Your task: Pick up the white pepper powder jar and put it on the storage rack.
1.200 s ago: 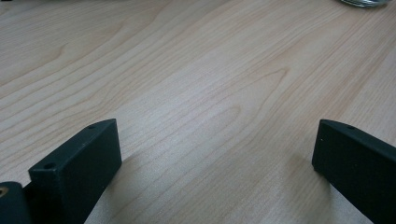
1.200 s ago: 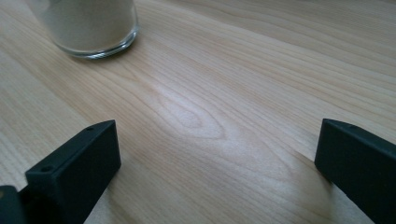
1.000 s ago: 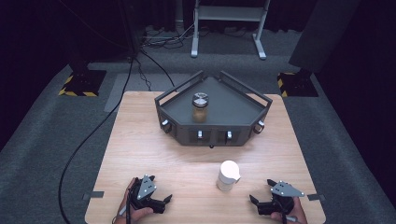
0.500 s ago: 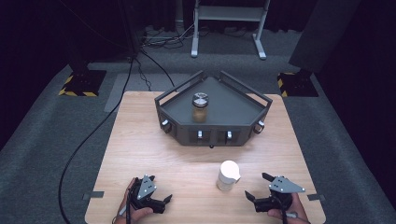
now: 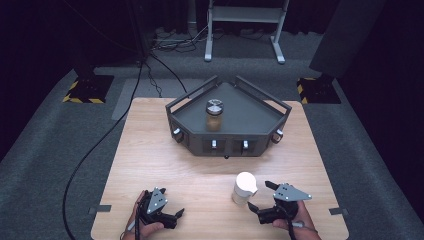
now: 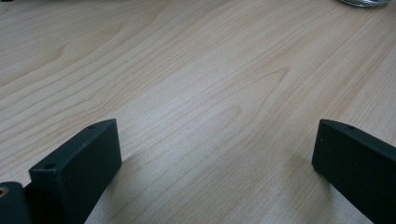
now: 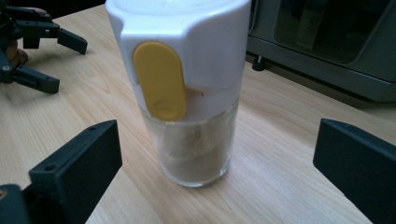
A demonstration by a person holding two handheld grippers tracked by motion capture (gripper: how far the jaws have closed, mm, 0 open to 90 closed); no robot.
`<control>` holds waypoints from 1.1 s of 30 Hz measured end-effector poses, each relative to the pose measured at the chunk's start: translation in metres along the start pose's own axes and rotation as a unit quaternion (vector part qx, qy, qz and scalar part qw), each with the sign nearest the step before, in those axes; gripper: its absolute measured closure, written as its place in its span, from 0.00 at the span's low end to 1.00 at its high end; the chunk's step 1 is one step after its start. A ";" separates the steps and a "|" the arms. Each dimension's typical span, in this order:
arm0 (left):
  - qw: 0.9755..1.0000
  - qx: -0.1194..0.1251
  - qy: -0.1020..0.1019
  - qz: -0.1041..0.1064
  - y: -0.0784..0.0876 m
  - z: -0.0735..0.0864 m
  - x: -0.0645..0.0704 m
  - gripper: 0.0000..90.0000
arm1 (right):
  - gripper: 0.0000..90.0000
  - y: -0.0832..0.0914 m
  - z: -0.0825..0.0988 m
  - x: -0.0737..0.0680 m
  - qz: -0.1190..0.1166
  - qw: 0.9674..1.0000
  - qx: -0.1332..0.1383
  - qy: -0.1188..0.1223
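The right gripper (image 5: 260, 196) is being held wide open near the table's (image 5: 150, 150) front edge, its jaws lined up on the white-capped shaker (image 7: 187, 88), which is standing upright just beside it, untouched. The left gripper (image 5: 175, 216) is being kept open too, toward the front left corner.

White-capped glass shaker (image 7: 187, 88) upright on table (image 5: 165, 165).
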State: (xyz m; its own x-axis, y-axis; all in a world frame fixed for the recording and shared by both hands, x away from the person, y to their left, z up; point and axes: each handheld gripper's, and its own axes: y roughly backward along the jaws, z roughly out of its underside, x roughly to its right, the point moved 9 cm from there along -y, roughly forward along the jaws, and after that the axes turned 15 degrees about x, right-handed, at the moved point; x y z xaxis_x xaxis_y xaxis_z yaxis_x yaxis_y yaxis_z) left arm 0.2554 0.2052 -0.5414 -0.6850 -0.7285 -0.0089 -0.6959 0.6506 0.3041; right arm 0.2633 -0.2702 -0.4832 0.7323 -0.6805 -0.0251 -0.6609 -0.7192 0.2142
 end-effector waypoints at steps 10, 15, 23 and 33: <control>1.000 0.000 0.000 0.000 0.000 0.000 0.000 0.01 | 0.01 -0.023 -0.002 -0.002 -0.013 0.999 0.008 -0.031; 1.000 0.000 -0.001 0.000 0.000 0.000 0.000 0.01 | 0.07 -0.034 -0.002 -0.006 -0.007 0.999 0.016 -0.034; 1.000 0.000 -0.001 0.002 0.000 0.000 0.000 0.01 | 0.28 -0.042 0.007 -0.008 0.001 0.998 0.035 -0.043; 1.000 0.000 -0.002 0.004 0.000 0.000 0.000 0.01 | 0.33 -0.041 0.007 -0.012 0.017 0.998 0.045 -0.037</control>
State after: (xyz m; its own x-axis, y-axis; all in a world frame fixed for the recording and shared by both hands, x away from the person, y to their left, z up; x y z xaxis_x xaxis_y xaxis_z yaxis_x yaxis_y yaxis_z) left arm 0.2558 0.2055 -0.5413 -0.6912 -0.7226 -0.0096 -0.6903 0.6561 0.3049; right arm 0.2804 -0.2341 -0.4986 0.6980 -0.7102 -0.0921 -0.6991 -0.7036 0.1276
